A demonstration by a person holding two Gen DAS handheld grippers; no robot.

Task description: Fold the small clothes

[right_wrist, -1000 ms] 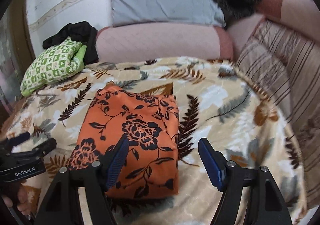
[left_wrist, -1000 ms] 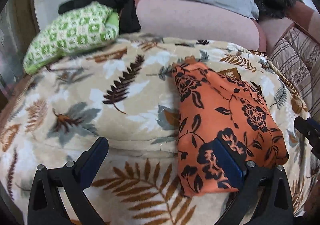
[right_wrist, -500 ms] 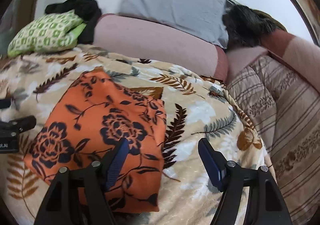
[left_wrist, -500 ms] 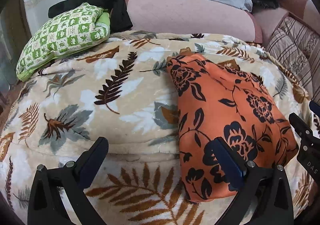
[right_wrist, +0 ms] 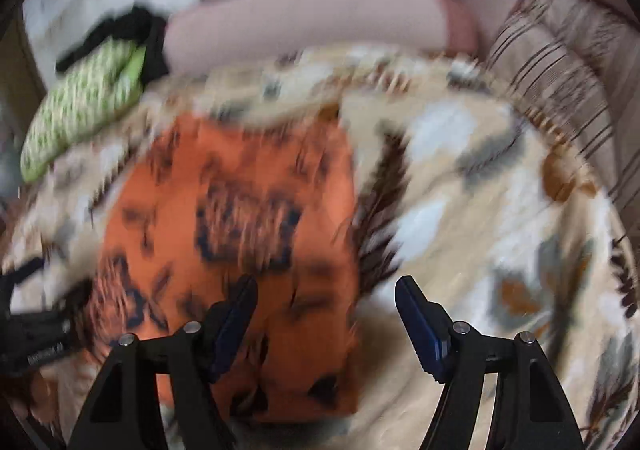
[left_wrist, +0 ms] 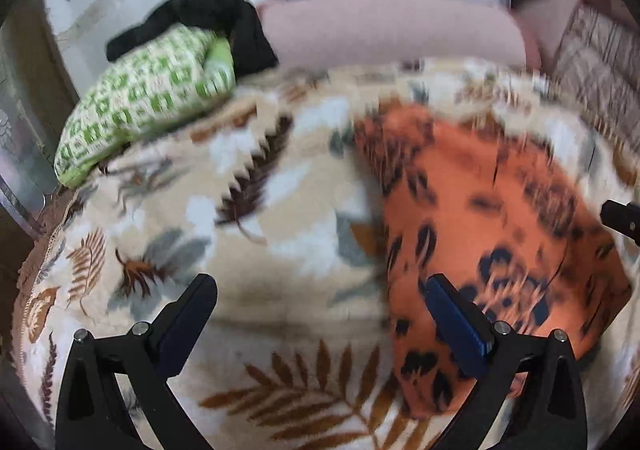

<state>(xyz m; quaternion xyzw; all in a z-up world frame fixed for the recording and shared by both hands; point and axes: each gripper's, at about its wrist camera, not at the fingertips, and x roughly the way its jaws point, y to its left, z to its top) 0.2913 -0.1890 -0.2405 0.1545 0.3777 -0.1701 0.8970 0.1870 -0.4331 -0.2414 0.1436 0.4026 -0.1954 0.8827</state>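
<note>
The orange cloth [right_wrist: 240, 218] lies folded on the blanket [right_wrist: 480, 170]. Both tongs, left [left_wrist: 320, 326] and right [right_wrist: 324, 314], gape wide and empty; straddle each near corner, then pinch every layer together.

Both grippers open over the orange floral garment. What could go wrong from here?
1. The right gripper straddles the folded orange garment's right edge; closing may catch only the top layer and undo the fold.
2. The leaf-print blanket lies directly beneath; the left gripper could pinch blanket too.
3. Both views are motion-blurred, so edges are hard to judge.
</note>
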